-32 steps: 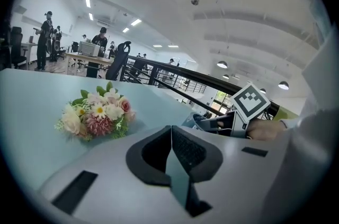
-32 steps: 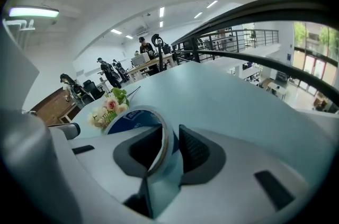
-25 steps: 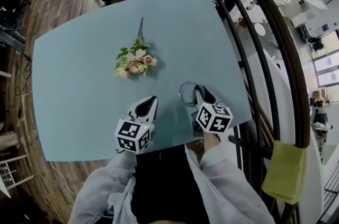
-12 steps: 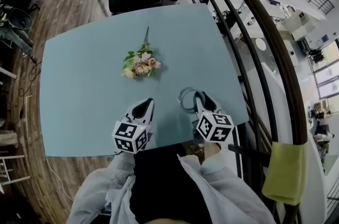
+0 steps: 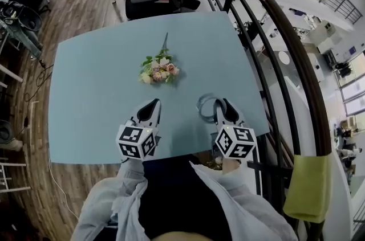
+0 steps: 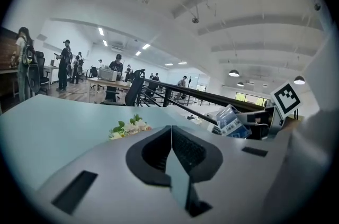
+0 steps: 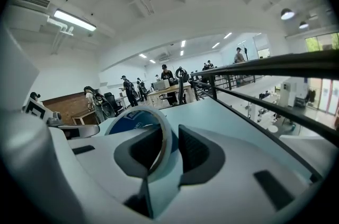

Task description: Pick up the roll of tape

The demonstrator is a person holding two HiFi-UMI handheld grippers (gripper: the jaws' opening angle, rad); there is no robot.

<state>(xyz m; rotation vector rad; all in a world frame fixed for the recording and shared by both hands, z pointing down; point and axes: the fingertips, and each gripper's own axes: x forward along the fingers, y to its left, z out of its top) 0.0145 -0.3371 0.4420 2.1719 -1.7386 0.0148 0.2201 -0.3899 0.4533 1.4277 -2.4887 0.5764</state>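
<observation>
Pale blue desk [image 5: 85, 97] in an open-plan office, with a dark railing [image 5: 312, 74] curving along one side and chairs and people well beyond. Bunch of flowers [image 5: 159, 69] lying near the middle of the desk.

Nearer the person than the flowers and off to their right: right gripper [image 5: 219, 107], closed down to a narrow gap on the roll of tape [image 5: 204, 107]. Seen along its jaws in the right gripper view: roll on edge, one jaw inside the ring, the other outside, the band pinched between the pads.

Nearer the person than the flowers and slightly to their left: left gripper [image 5: 153, 106], jaws pressed together with nothing between them, pointing roughly toward the flowers.

As for progress: grasp already made, so the main part looks done. Appears to be carried just above the desk, though hard to confirm from above any gap under the ring's lower edge. Left to do, at most: bring the roll plainly clear of the desk and keep the pinch firm. No visible part in this for the left gripper.
</observation>
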